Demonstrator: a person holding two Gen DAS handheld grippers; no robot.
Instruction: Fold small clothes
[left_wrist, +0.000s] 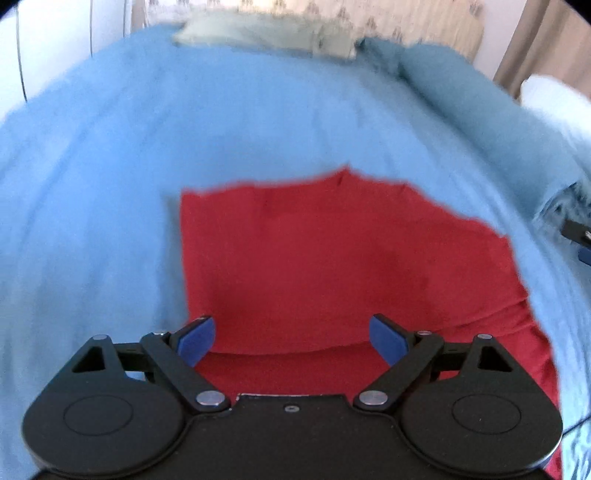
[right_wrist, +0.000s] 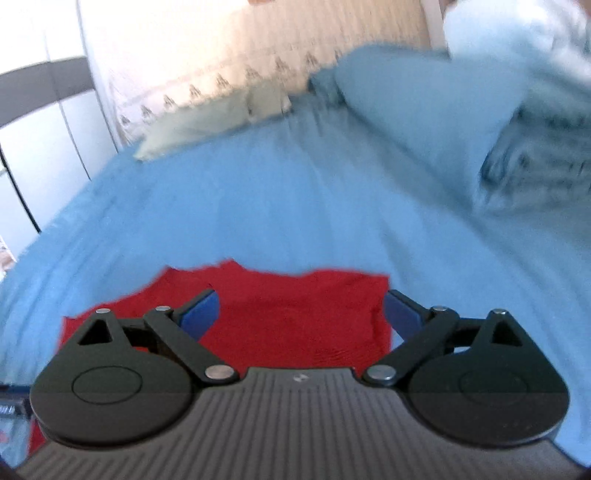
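A red garment (left_wrist: 332, 258) lies flat on the blue bedsheet (left_wrist: 110, 184), with a fold line near its near edge. My left gripper (left_wrist: 293, 341) is open and empty, hovering over the garment's near edge. In the right wrist view the red garment (right_wrist: 295, 317) lies just ahead. My right gripper (right_wrist: 301, 315) is open and empty above the garment's right part, its right finger over the sheet beyond the cloth's right edge. A bit of the right gripper shows at the left wrist view's right edge (left_wrist: 578, 236).
Blue pillows (right_wrist: 424, 103) and a patterned blue cloth (right_wrist: 535, 158) lie at the right of the bed. A pale green pillow (left_wrist: 266, 35) lies at the far edge by the patterned wall. White wardrobe doors (right_wrist: 44, 129) stand to the left.
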